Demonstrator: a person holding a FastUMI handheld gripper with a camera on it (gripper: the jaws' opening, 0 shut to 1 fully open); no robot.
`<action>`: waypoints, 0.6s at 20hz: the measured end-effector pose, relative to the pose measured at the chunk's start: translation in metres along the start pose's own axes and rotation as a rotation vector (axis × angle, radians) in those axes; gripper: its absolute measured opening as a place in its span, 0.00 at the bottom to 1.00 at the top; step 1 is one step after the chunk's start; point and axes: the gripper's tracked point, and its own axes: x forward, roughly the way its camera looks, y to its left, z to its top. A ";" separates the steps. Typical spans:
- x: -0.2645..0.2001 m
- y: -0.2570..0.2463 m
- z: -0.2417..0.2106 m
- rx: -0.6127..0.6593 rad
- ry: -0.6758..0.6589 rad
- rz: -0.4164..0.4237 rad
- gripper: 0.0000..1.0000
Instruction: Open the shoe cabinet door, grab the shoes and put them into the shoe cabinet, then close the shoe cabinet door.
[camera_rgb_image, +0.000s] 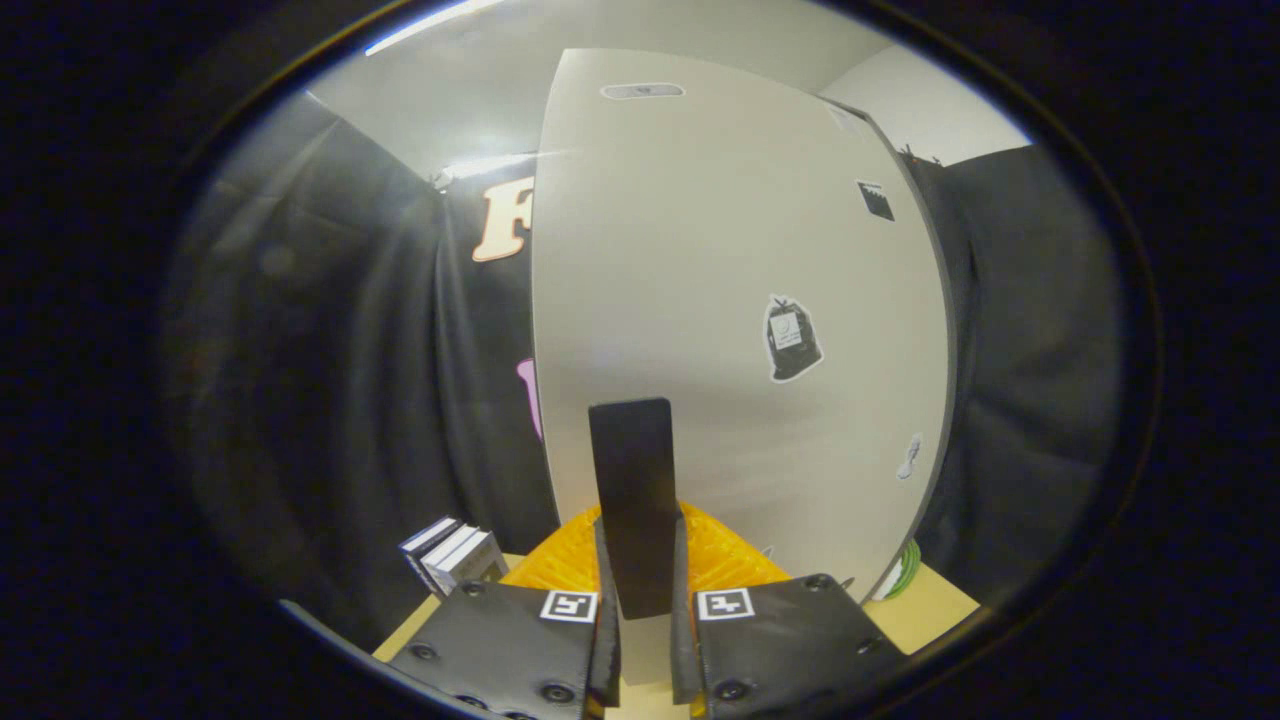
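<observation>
Hand-held gripper at the shoe cabinet door, seen along its two fingers. A dark, flat, upright handle projects from the door's pale face and stands between the fingers, which close on it from either side; both appear to press against its lower end, so the hand-held gripper is clenched on the handle. The handle rises toward 12 o'clock from the fingertips, its top edge clear of them.

The door is a tall, light-coloured panel directly ahead of and beyond the fingers. A shallow oval recess sits near its top at 12 o'clock. A black bag-shaped sticker lies at about 1 o'clock from the handle's top, a smaller dark sticker higher toward 1 o'clock, and a small pale mark near the door's edge at 3 o'clock.

An orange ribbed part shows just behind the fingers on both sides of the handle. At 9 o'clock from the fingertips, a short row of books stands on the counter, against the black cloth wall. Something green sits at the door's lower corner at 3 o'clock; it is too small to identify.
</observation>
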 end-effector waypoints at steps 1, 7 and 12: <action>-0.007 -0.003 0.000 0.001 0.003 0.020 0.22; -0.047 -0.026 0.000 -0.003 0.017 0.178 0.22; -0.063 -0.052 0.003 -0.003 0.031 0.256 0.22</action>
